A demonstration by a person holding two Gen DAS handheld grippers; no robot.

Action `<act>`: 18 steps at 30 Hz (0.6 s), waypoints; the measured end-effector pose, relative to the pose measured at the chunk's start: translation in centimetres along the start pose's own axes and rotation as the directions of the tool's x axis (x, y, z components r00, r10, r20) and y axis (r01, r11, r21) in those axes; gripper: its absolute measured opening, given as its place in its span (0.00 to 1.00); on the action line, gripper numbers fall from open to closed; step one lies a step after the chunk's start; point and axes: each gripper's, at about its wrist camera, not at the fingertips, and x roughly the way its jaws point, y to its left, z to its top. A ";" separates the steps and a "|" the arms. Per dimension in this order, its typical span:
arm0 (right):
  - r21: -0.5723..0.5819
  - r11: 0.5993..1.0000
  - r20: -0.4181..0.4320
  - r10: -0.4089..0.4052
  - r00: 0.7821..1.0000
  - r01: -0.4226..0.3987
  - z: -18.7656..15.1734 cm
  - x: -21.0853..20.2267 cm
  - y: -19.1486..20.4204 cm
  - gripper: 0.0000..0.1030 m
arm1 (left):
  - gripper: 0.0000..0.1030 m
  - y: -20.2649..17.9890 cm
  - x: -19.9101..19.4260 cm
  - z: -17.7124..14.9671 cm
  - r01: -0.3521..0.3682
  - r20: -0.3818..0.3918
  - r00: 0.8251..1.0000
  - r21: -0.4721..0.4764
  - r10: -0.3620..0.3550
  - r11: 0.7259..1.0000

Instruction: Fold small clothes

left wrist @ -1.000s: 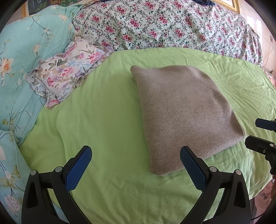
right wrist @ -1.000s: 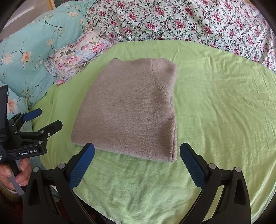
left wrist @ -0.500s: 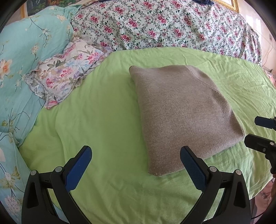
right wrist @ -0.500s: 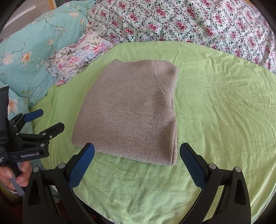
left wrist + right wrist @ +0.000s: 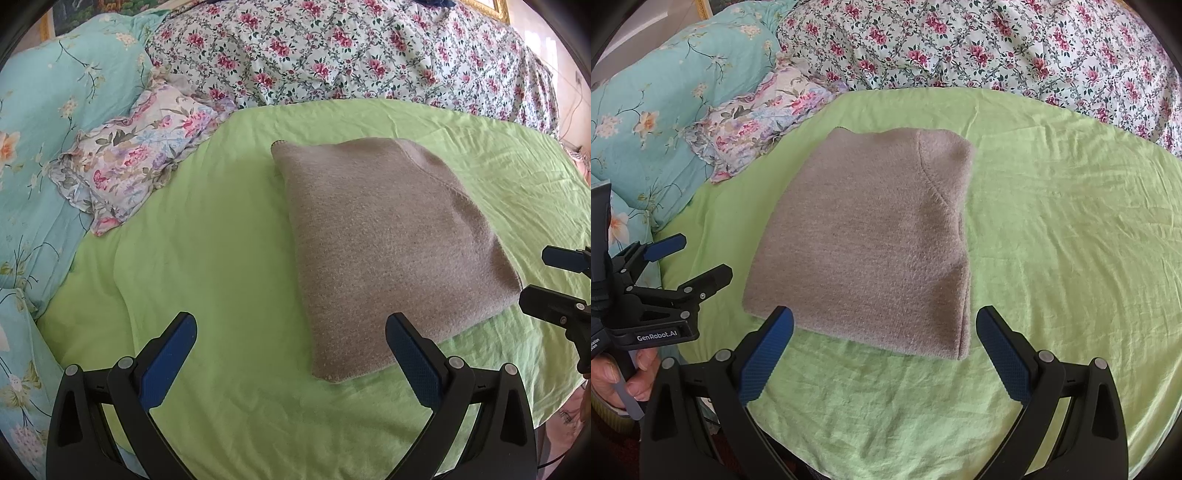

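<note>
A grey-brown knit garment (image 5: 388, 243) lies folded in a compact rectangle on the green sheet (image 5: 207, 258); it also shows in the right wrist view (image 5: 871, 243). My left gripper (image 5: 290, 354) is open and empty, held near the garment's near-left corner. My right gripper (image 5: 884, 345) is open and empty, just in front of the garment's near edge. The right gripper shows at the right edge of the left wrist view (image 5: 550, 277), and the left gripper at the left of the right wrist view (image 5: 690, 258).
A small floral pillow (image 5: 136, 166) lies left of the garment. A teal floral quilt (image 5: 48, 110) runs along the left side. A pink-flowered cover (image 5: 351, 51) lies across the back. The green sheet (image 5: 1071, 221) extends to the right of the garment.
Both grippers have drifted slightly; the garment sits a little nearer in the right wrist view. The garment itself has not moved and both grippers stay open.
</note>
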 end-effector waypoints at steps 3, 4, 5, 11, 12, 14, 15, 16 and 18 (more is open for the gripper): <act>0.001 1.000 0.001 0.003 1.000 -0.003 0.1 0.1 -0.3 0.96 | 0.99 -0.1 0.0 0.1 0.002 0.000 1.000 0.001 -0.002 1.000; 0.000 1.000 0.001 0.003 1.000 -0.003 0.2 0.2 -0.4 0.96 | 0.99 -0.1 0.1 0.1 0.004 0.000 1.000 0.001 -0.004 1.000; -0.002 1.000 0.001 0.003 1.000 -0.003 0.2 0.2 -0.3 0.96 | 0.99 0.0 0.1 0.1 0.004 0.000 1.000 0.001 -0.004 1.000; -0.014 1.000 -0.016 -0.011 1.000 0.010 0.9 1.2 -1.0 0.96 | 0.99 -0.1 0.9 0.5 0.008 -0.012 1.000 0.002 -0.008 1.000; -0.014 1.000 -0.019 -0.013 1.000 0.013 1.1 1.5 -1.2 0.96 | 0.99 -0.1 1.2 0.6 0.013 -0.018 1.000 0.002 -0.013 1.000; -0.015 1.000 -0.022 -0.018 1.000 0.017 1.5 1.8 -1.6 0.96 | 0.99 0.0 1.5 0.9 0.016 -0.016 1.000 0.001 -0.016 1.000; -0.015 1.000 -0.022 -0.019 1.000 0.019 1.7 1.9 -1.7 0.96 | 0.99 0.0 1.7 1.1 0.016 -0.012 1.000 0.004 -0.016 1.000; -0.014 1.000 -0.022 -0.018 1.000 0.018 1.8 2.0 -1.9 0.96 | 0.99 0.0 1.7 1.3 0.012 -0.009 1.000 0.007 -0.012 1.000; -0.011 1.000 -0.024 -0.017 1.000 0.017 2.1 2.3 -2.1 0.96 | 0.99 0.0 1.9 1.7 0.007 -0.006 1.000 0.010 -0.007 1.000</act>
